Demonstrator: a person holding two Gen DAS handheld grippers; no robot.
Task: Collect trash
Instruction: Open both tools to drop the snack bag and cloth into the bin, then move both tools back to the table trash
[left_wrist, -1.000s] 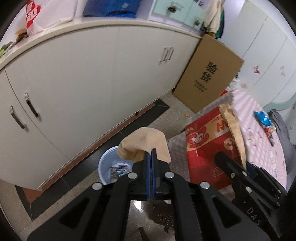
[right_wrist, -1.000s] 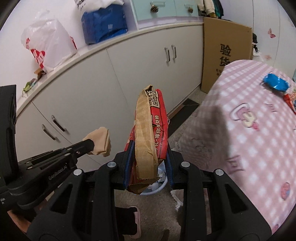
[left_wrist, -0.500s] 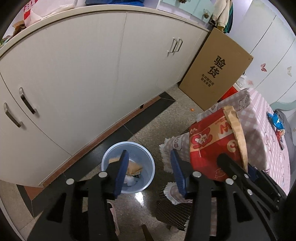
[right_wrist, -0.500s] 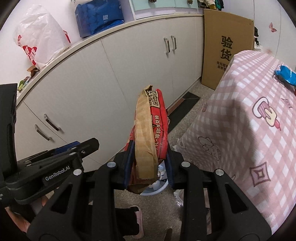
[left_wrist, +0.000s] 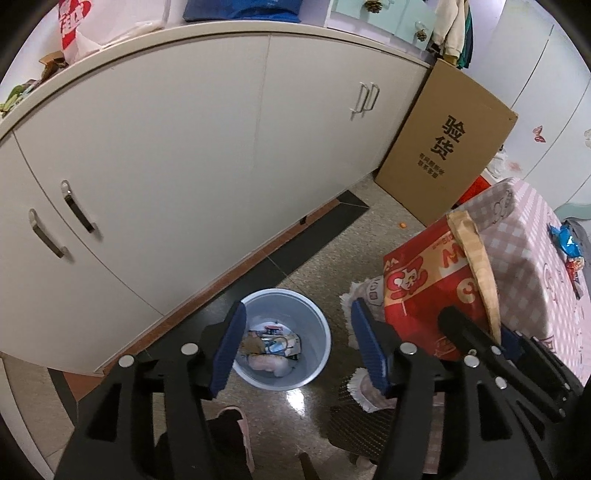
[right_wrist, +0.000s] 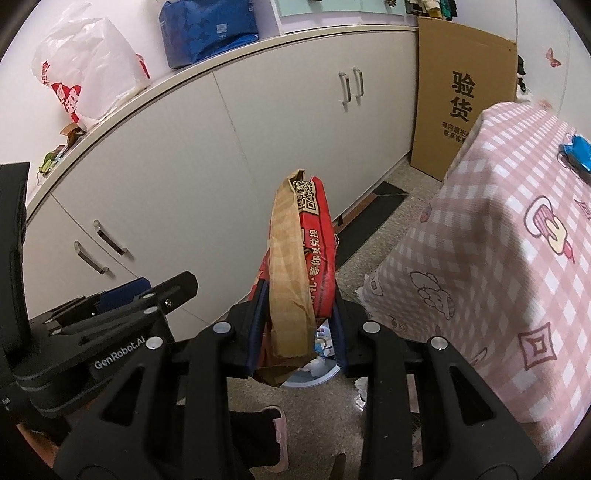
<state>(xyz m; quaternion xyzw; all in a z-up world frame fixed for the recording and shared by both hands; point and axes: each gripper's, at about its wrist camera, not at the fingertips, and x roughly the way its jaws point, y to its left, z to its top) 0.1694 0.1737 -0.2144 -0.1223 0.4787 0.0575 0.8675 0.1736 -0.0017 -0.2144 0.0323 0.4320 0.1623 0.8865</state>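
While we hover over the round pale-blue plastic bin (left_wrist: 284, 338), our left gripper (left_wrist: 295, 347) has just opened, empty | right gripper (right_wrist: 295, 332) clamps the red-and-tan paper bag (right_wrist: 299, 254), long axis upright, mouth up | only left view shows the bin's litter.

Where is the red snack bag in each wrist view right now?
Left wrist: red snack bag at right, beside the bin, held in the right tongs.
Right wrist: centre, upright between the pads.
Shared landmark: the cardboard box leaning on the cabinets.
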